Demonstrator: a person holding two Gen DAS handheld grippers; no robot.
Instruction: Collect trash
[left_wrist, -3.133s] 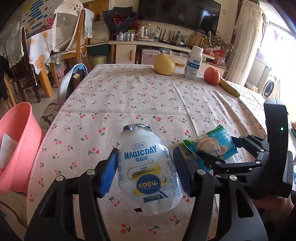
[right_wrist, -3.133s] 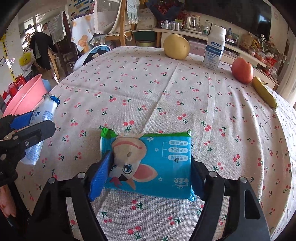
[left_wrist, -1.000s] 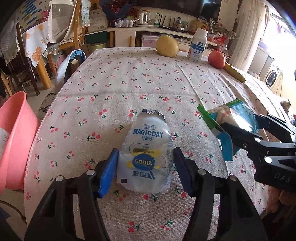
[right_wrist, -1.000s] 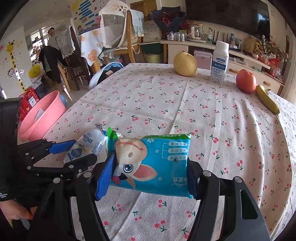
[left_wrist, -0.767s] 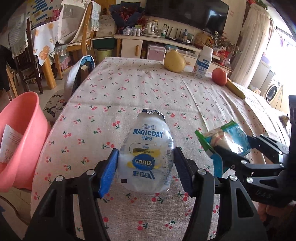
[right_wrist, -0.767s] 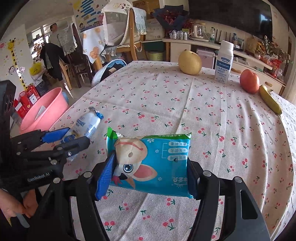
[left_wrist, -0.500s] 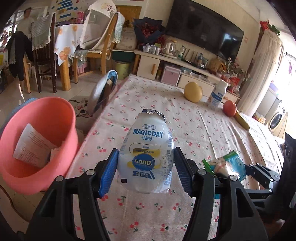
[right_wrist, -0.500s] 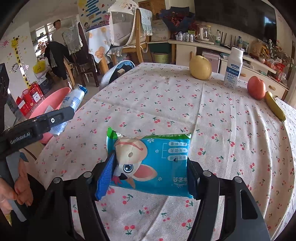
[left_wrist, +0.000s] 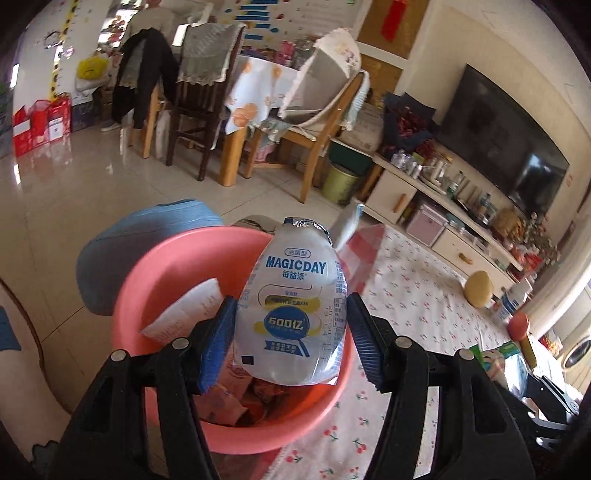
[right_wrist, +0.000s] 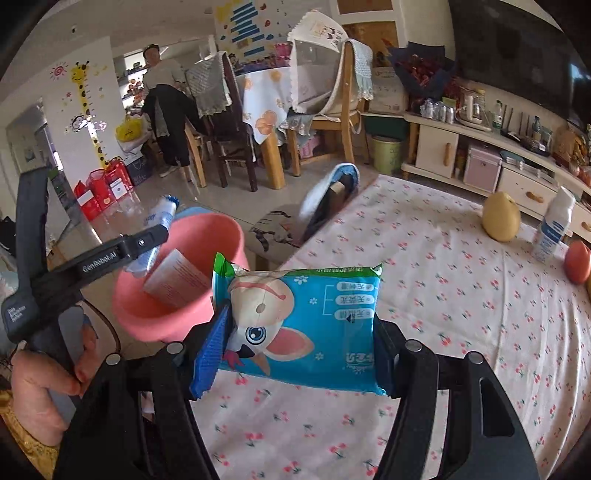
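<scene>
Fingers: left gripper (left_wrist: 291, 338) clamps yogurt bottle (left_wrist: 292, 306); right gripper (right_wrist: 301, 341) clamps wipes packet (right_wrist: 306, 328). Release each only once centred over pink basin (left_wrist: 155, 258).

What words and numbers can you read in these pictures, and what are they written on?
"MAGICDAY" and "600亿": on the white drink bottle held in the left gripper.
"GenRobot.AI": on a finger of the left gripper, in the right wrist view.
Blue wipes packet in the right gripper: print upside down, too small to read.
Paper in the pink basin: blurred.
</scene>
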